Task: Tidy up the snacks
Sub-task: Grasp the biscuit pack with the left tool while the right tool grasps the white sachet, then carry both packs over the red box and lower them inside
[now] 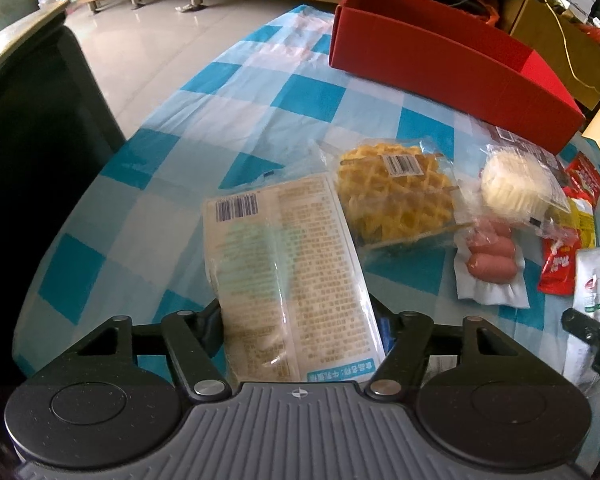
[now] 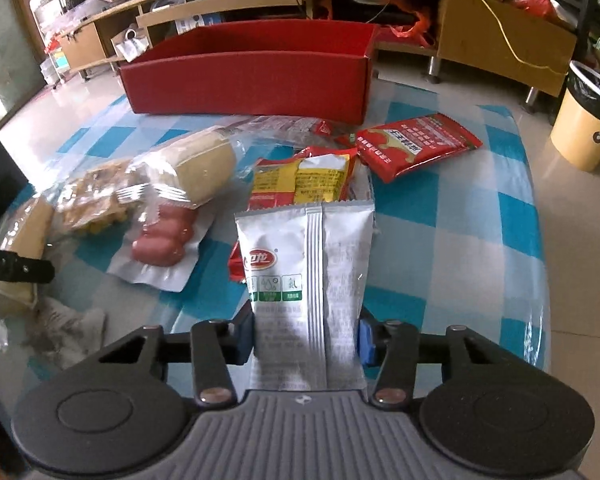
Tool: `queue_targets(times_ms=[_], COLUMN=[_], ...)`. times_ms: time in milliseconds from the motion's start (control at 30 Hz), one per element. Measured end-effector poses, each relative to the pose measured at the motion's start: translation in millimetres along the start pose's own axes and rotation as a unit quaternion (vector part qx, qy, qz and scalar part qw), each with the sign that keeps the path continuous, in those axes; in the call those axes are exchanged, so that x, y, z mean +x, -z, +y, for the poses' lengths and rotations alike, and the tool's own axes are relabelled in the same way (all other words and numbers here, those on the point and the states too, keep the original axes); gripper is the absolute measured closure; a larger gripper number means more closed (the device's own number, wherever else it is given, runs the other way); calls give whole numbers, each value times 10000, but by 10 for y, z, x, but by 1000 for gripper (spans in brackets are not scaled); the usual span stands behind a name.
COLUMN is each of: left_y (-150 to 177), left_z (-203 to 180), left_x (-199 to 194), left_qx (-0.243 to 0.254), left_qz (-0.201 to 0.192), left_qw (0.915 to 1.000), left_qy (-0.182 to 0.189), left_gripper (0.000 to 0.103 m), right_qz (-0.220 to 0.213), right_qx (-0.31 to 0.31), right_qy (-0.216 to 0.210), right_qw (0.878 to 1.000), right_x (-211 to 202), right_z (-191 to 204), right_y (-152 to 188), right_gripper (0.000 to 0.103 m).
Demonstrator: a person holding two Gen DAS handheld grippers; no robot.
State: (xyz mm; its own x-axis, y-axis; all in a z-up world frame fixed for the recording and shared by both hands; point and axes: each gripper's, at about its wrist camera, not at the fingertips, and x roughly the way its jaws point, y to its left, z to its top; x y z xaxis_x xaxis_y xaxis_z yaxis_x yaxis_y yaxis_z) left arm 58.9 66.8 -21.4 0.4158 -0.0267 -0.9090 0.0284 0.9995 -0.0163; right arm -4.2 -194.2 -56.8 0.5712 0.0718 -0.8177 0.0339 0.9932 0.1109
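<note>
Both grippers point(image 1: 298, 322) point(image 2: 306, 334): blk linkages, silver screws, ribbed grey body w/ round discs.

Red box point(image 1: 452, 68) interior hidden; pale packet point(image 1: 288, 280) lower end behind gripper body.

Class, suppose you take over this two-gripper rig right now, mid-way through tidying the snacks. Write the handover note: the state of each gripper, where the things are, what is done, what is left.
Left gripper: shut on the cream bread pack.
Right gripper: shut on the white snack pouch.
Red box: at the far side of the checked table; no snacks can be seen in it, though its floor is mostly hidden.
Still loose on the table: waffle pack, round cake pack, sausage pack, yellow sachets, red pouch.
Done: both packs gripped.
Left: probably carry both to the box, then collect the rest.
</note>
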Motion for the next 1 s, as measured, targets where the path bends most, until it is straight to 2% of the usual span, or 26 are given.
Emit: queue_targets(times_ms=[167,367,500,600,800,1000], left_y=[100,178,194,172,-38,-367], left_z=[32,38,54,10,-176,-424], left_x=[-79,-266,-477,-653,-811,-654], left_qx=[1,0,-39,16,198,462], left_qz=[-26,-198,-460,-693,-963,-1128], left_qw=[10000,9998,9989,9976,9949,9920], left_qy=[-40,-40,38,-45,216,312], left_gripper=[30,30,30,30,30,30], right_qz=[-224,-390,-589,-739,-928,-951], right_qx=[207,101,87,64,166,412], right_qy=[-271,-484,-652,-745,-898,-1046], right_qw=[9992,9980,9961,9945,9915,9891], right_x=[-178,-271,-385,-472,-534,-420], right_z=[-10,93,112,116,82,34], right_y=[0,-48,-88,-117,-258,-554], right_gripper=[56,56,56,56,56,56])
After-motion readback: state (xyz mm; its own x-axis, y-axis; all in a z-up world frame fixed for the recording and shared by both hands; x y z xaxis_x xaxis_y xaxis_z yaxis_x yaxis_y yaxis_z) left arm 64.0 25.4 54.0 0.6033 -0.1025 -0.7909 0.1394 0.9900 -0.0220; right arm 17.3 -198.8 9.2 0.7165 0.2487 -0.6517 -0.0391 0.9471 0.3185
